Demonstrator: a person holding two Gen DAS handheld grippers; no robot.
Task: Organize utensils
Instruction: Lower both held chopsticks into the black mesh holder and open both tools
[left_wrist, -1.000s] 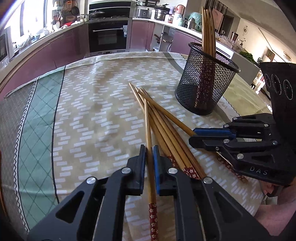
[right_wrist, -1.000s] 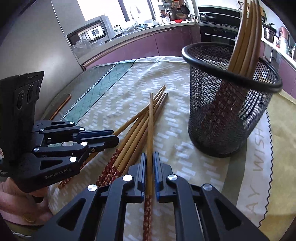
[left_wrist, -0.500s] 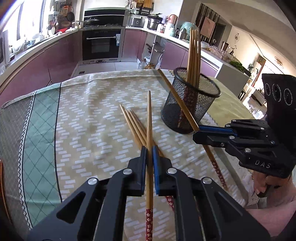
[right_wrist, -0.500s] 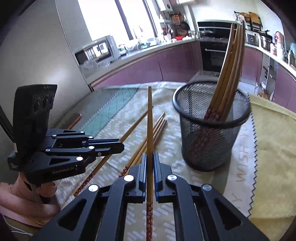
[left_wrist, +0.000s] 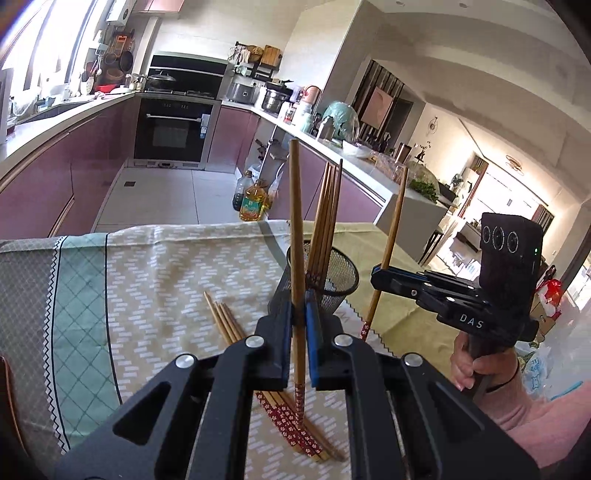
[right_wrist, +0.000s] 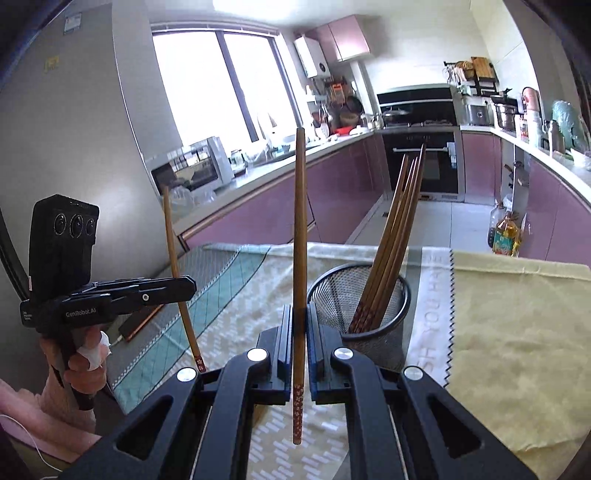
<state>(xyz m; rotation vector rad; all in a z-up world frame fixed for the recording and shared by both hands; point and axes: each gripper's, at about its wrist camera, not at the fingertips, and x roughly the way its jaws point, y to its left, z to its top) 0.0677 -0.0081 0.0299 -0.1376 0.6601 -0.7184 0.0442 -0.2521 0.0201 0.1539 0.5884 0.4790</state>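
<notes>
My left gripper (left_wrist: 300, 317) is shut on a wooden chopstick (left_wrist: 296, 236) and holds it upright above the table. My right gripper (right_wrist: 300, 325) is shut on another chopstick (right_wrist: 299, 229), also upright. Each shows in the other's view: the right gripper (left_wrist: 376, 277) with its chopstick (left_wrist: 391, 229), the left gripper (right_wrist: 188, 286) with its chopstick (right_wrist: 177, 273). A black mesh holder (left_wrist: 332, 275) (right_wrist: 384, 295) stands ahead with several chopsticks (right_wrist: 399, 229) in it. Several loose chopsticks (left_wrist: 229, 321) lie on the cloth near the holder.
A patterned tablecloth (left_wrist: 155, 280) covers the table, with a yellow cloth (right_wrist: 517, 325) on its right part. A phone-like flat object (right_wrist: 138, 325) lies near the table's left edge. Kitchen counters and an oven (left_wrist: 173, 129) stand beyond the far edge.
Both grippers have risen from the table and tilted up, each lifting its chopstick from lying in the pile to standing upright. The holder now sits lower in both views.
</notes>
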